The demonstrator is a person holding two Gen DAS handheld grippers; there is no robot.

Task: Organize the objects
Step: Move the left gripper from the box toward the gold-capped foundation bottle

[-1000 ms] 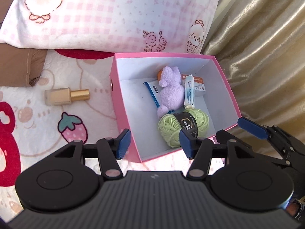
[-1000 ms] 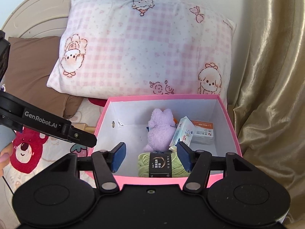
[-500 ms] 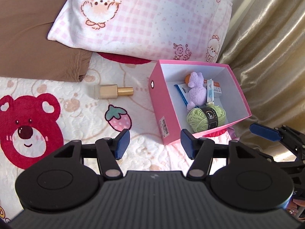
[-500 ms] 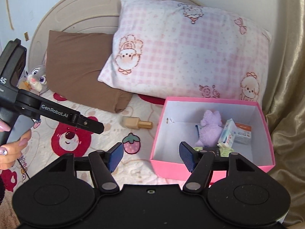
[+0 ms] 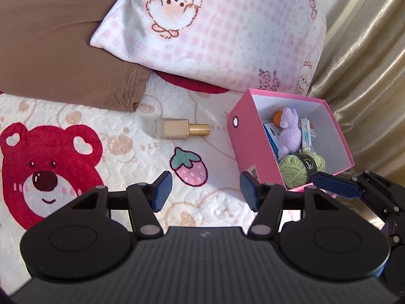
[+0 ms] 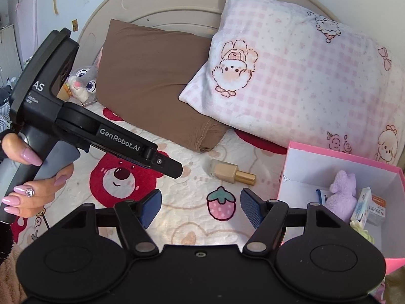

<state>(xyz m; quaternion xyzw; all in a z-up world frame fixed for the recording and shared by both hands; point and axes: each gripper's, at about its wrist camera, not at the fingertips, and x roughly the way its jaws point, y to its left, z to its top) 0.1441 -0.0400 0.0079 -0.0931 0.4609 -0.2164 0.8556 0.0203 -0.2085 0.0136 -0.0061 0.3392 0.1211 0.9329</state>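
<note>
A gold-capped perfume bottle (image 5: 181, 128) (image 6: 231, 174) lies on its side on the bear-print blanket, left of a pink box (image 5: 249, 147) (image 6: 336, 153). In the box are a purple plush toy (image 5: 288, 136) (image 6: 343, 195), a green yarn ball (image 5: 296, 169) and small cartons (image 6: 368, 206). My left gripper (image 5: 205, 193) hangs open and empty above the blanket, short of the bottle. The jaws of my right gripper (image 6: 200, 209) are opening, with nothing between them, also short of the bottle. The left gripper's body (image 6: 101, 136) crosses the right wrist view.
A brown pillow (image 6: 149, 81) and a pink checked pillow (image 6: 303, 81) lie behind the bottle. A grey bunny plush (image 6: 83, 83) sits at the headboard. A gold curtain (image 5: 367, 76) hangs right of the box. A hand (image 6: 33, 177) holds the left gripper's handle.
Both grippers pulled back from over the box and swung left, so the bottle and bear print came into view. The right jaws have spread wider.
</note>
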